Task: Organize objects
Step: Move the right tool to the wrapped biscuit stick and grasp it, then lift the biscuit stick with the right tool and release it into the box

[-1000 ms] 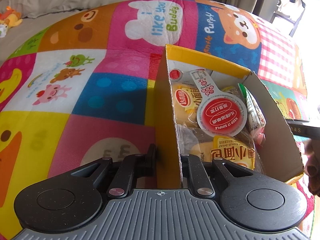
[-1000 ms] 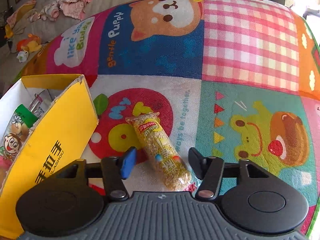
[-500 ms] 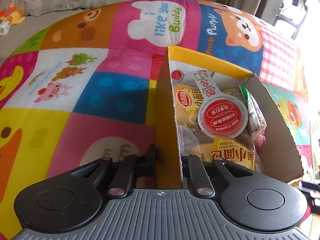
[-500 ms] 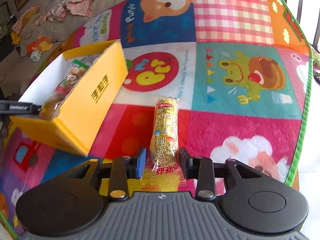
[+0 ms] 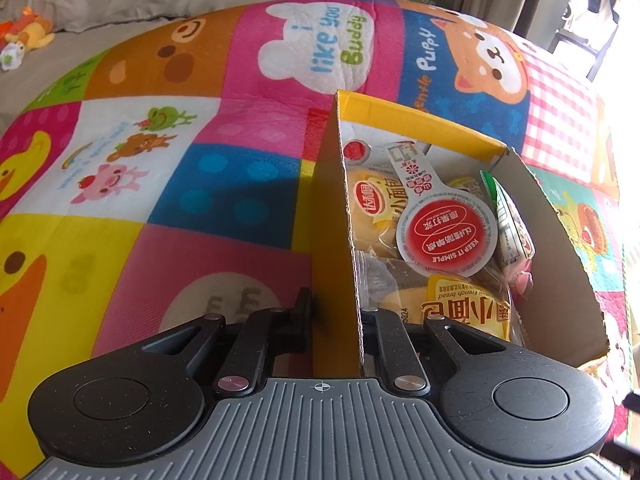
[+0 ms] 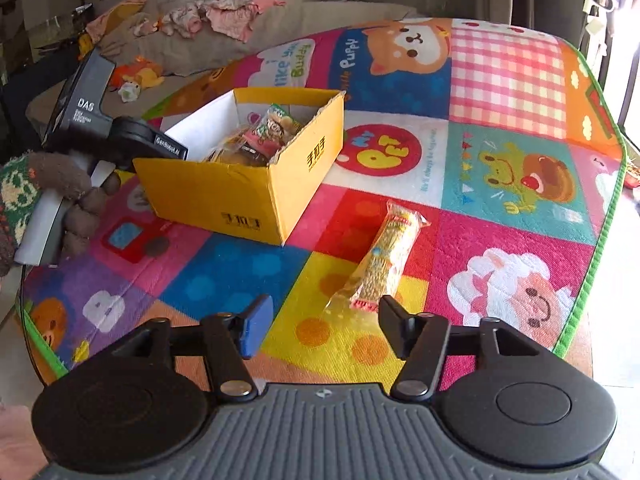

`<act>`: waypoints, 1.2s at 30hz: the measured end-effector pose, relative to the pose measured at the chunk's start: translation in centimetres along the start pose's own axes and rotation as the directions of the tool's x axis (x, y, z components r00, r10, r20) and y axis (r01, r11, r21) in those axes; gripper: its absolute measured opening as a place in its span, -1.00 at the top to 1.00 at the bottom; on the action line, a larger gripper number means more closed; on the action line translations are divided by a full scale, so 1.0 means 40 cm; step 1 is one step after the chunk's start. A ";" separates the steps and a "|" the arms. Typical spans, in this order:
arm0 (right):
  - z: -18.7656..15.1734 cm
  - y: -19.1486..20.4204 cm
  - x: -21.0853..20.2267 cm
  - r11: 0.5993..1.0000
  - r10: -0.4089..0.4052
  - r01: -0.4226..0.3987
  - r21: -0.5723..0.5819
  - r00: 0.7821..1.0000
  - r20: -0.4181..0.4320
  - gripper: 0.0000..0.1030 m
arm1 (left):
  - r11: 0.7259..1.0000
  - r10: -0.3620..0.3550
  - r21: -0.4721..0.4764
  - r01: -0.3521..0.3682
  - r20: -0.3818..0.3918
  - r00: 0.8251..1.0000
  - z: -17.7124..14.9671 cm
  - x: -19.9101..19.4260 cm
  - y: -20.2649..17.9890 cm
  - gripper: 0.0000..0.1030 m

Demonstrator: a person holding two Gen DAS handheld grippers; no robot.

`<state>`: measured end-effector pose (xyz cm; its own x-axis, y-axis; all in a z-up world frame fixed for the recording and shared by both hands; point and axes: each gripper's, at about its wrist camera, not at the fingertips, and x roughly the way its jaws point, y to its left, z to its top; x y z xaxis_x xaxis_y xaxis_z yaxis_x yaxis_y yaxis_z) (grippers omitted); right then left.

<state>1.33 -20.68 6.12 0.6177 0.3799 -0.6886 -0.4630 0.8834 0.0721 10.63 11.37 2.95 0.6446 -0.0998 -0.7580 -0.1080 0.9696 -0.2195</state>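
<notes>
A yellow cardboard box (image 5: pixel 328 208) holds several snack packets, with a round red-labelled lid (image 5: pixel 448 236) on top. My left gripper (image 5: pixel 334 312) is shut on the box's left wall, one finger outside and one inside. In the right wrist view the box (image 6: pixel 240 200) stands on the play mat, and the left gripper (image 6: pixel 132 140) grips its far-left side. A long yellow snack pack (image 6: pixel 384 260) lies on the mat right of the box. My right gripper (image 6: pixel 324 324) is open and empty, raised just short of the pack's near end.
A colourful cartoon play mat (image 6: pixel 500 160) covers the surface; its green edge (image 6: pixel 596 248) runs along the right. A sofa with clothes and soft toys (image 6: pixel 224 12) stands behind. A gloved hand (image 6: pixel 76 200) holds the left gripper.
My right gripper has opened, let go of the snack pack and pulled back and up; the pack now lies on the mat. The left gripper keeps its hold on the box wall.
</notes>
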 end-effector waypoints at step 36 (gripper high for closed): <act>0.048 0.028 -0.112 0.997 0.073 -0.071 0.039 0.996 -0.043 0.45 | 1.000 0.003 0.008 -0.003 -0.001 1.000 0.001 0.001 -0.002 0.73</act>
<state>-0.72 -20.86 10.68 0.5542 0.4312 -0.7120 -0.4810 0.8640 0.1489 10.71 11.30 2.96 0.6435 -0.0973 -0.7592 -0.1035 0.9717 -0.2122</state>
